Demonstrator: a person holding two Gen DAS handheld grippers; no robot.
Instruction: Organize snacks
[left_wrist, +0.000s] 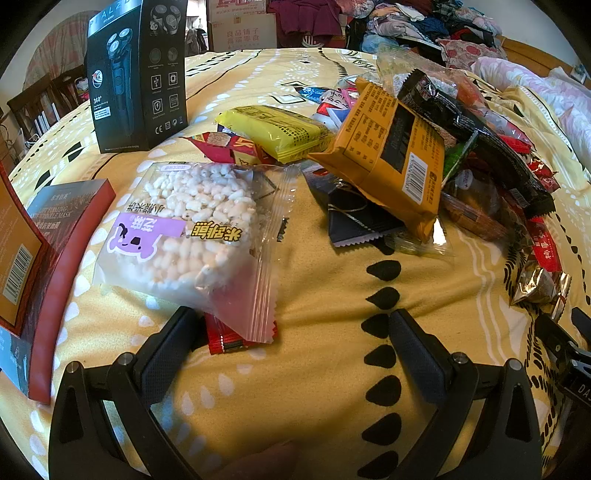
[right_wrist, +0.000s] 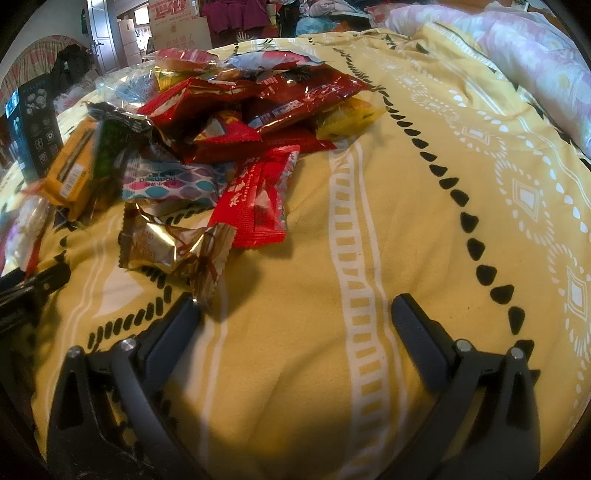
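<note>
— On the yellow bedspread (left_wrist: 325, 369), where does the sorting stand?

— Both tools are spread wide, holding nothing. The left gripper (left_wrist: 291, 339) sits just short of the puffed-rice cake packet (left_wrist: 184, 236), which covers a small red sachet (left_wrist: 225, 339). The right gripper (right_wrist: 295, 314) has its left finger at the gold-foil candy (right_wrist: 173, 247), beside a red packet (right_wrist: 258, 199).

— How best to take one?

— I'd say pinch a crimped edge, not the middle; the rice cake looks brittle. Lift clear of the snack heap (left_wrist: 406, 155) so neighbours don't drag.
</note>
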